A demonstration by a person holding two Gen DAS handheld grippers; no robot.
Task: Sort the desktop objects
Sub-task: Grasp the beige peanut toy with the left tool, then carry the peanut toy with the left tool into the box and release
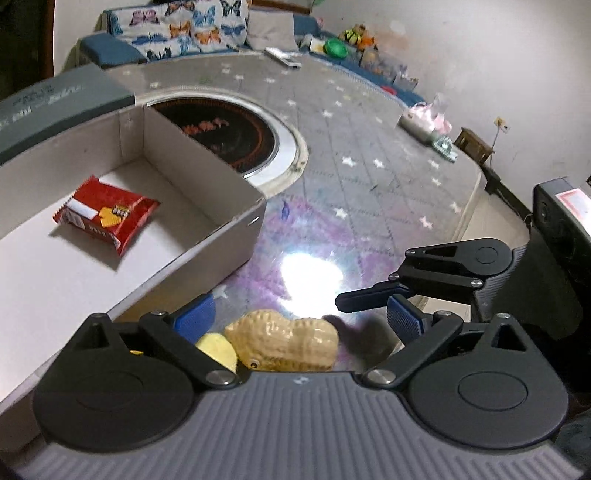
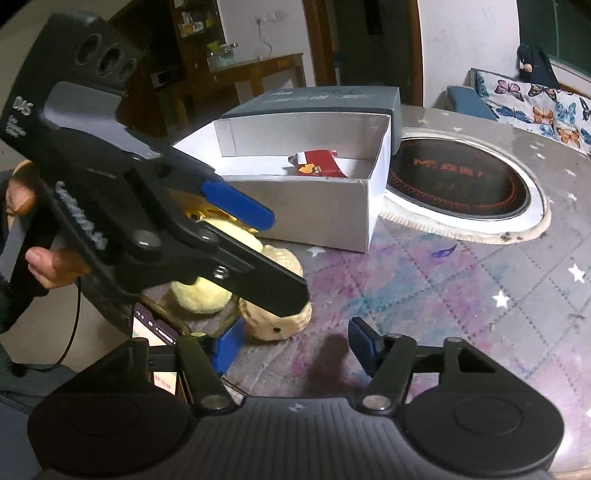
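Peanut toy (image 1: 284, 341) is seen between the spread pads of left gripper (image 1: 301, 319), untouched. Right gripper (image 2: 295, 345) is held open just beside it.

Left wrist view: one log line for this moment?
left gripper: open over peanut toy | right gripper: open | red snack packet: in box

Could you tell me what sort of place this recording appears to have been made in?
Most likely a home living or dining room. A round table has a built-in cooktop at its centre, a bench with butterfly-print cushions curves behind it, and a wooden cabinet holding jars stands by the wall.
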